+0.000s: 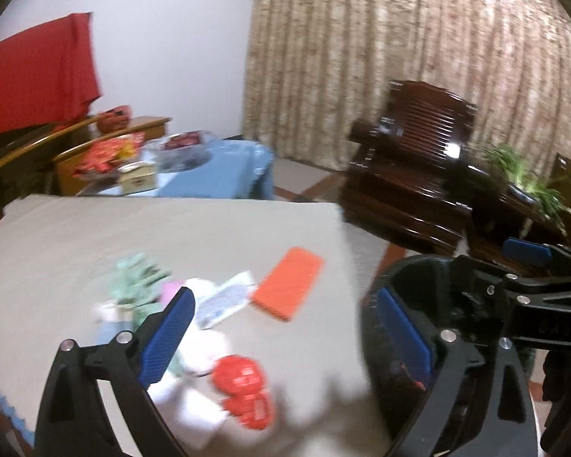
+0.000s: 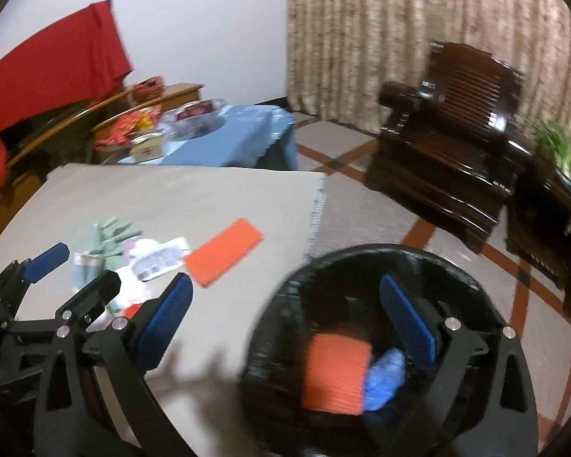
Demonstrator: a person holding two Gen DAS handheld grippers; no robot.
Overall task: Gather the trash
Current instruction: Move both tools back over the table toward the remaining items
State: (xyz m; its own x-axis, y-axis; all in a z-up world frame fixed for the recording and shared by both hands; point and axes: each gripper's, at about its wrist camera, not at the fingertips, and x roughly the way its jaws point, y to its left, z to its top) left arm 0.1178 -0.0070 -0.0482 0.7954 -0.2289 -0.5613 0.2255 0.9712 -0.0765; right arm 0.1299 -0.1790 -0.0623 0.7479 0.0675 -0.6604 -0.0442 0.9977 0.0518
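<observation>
Grey cloth-covered table (image 2: 217, 198) carries the remaining litter; a round black woven bin (image 2: 430, 262) stands on the floor just off its right edge, placed there so trash can be dropped straight over. Two items are seen inside the bin: one flat orange rectangular pad (image 2: 337, 373) and one crumpled blue wrapper (image 2: 384, 379). A second flat orange pad (image 1: 287, 283) lies near the table's right edge. One red crumpled wrapper (image 1: 243, 390) sits near the front edge, beside a blurred heap of white, pink and mint-green scraps (image 1: 141, 285), count not determinable. Right gripper (image 2: 285, 320) is held over the bin, jaws wide apart, nothing between them. Left gripper (image 1: 281, 331) is likewise spread and empty, over the table's right edge.
</observation>
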